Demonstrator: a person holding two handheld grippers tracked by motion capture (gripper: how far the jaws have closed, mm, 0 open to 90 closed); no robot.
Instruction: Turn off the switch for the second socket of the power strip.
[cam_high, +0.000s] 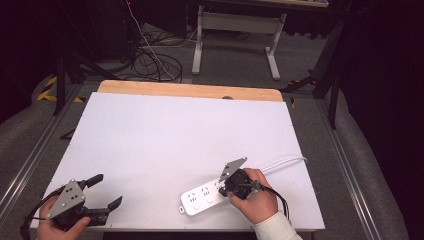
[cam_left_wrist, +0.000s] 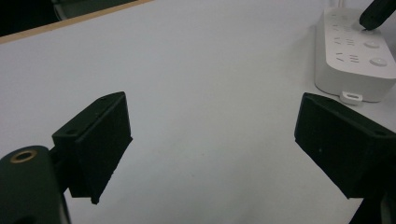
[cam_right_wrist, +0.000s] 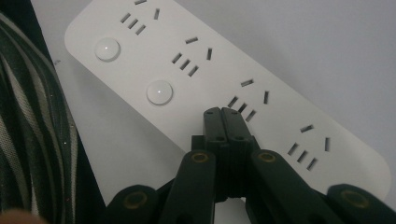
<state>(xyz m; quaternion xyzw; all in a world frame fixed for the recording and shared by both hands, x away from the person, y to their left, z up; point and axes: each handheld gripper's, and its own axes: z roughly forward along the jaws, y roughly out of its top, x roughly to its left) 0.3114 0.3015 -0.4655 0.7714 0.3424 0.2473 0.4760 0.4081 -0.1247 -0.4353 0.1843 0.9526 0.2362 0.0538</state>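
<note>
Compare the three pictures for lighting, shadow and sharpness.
High view: bright white table, surroundings dark. Left gripper view: near jaws soft and underlit, power strip casting a faint shadow. Right gripper view: strip sockets sharp, the closed hand-held gripper dark and slightly blurred.

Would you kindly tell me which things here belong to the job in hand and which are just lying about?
In the job:
- power strip
- right gripper, jaws shut, tips over the strip, about where its third button would be
- strip's white cord

Lying about:
- left gripper, jaws open and empty
- floor cables
- white desk frame
</note>
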